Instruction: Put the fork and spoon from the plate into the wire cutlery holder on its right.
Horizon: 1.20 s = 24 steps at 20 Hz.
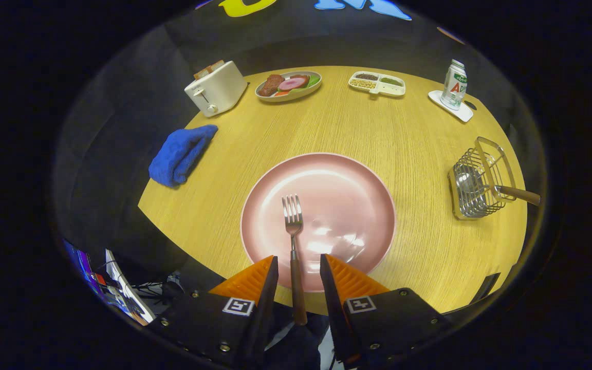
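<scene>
Bare table point(409, 149) is lying between plate point(327, 205) and holder point(476, 185). A spoon point(501, 190) is taking up part of the holder. The gripper point(298, 267) fingers are straddling the fork point(294, 241) handle, untouched.

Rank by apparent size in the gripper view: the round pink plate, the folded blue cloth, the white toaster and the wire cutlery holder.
1. Round pink plate, clearly largest, though nearest the fingers.
2. Folded blue cloth, wire cutlery holder and white toaster: too alike to rank; the toaster also stands farther off.

The gripper is open around the fork handle.
</scene>
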Available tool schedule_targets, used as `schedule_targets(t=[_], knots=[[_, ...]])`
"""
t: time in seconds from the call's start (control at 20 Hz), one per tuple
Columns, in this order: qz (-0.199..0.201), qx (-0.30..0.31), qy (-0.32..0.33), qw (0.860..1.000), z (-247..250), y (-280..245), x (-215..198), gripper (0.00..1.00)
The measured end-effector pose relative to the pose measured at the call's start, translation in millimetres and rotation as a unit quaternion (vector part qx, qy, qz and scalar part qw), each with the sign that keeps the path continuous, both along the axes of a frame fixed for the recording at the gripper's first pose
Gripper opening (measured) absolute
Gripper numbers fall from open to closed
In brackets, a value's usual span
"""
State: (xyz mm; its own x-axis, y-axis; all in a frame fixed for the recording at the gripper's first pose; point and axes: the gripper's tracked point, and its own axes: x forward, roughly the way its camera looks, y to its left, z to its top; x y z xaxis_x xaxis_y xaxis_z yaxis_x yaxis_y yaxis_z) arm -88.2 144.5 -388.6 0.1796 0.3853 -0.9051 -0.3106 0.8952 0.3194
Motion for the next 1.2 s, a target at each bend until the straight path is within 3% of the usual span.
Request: schedule_targets(t=[0.7,0.8,1.0,1.05,1.2], knots=[[0.042,-0.035,0.049,0.997,-40.1,9.0,-13.2,0.47],[0.033,-0.024,0.069,0.997,-45.9,15.0,-18.4,0.09],[0.038,-0.017,0.051,0.998,-40.2,10.9,-13.2,0.1],[0.031,-0.003,0.059,0.998,-41.2,13.8,-14.7,0.03],[0.005,0.02,0.061,0.998,-36.5,14.1,-10.5,0.03]])
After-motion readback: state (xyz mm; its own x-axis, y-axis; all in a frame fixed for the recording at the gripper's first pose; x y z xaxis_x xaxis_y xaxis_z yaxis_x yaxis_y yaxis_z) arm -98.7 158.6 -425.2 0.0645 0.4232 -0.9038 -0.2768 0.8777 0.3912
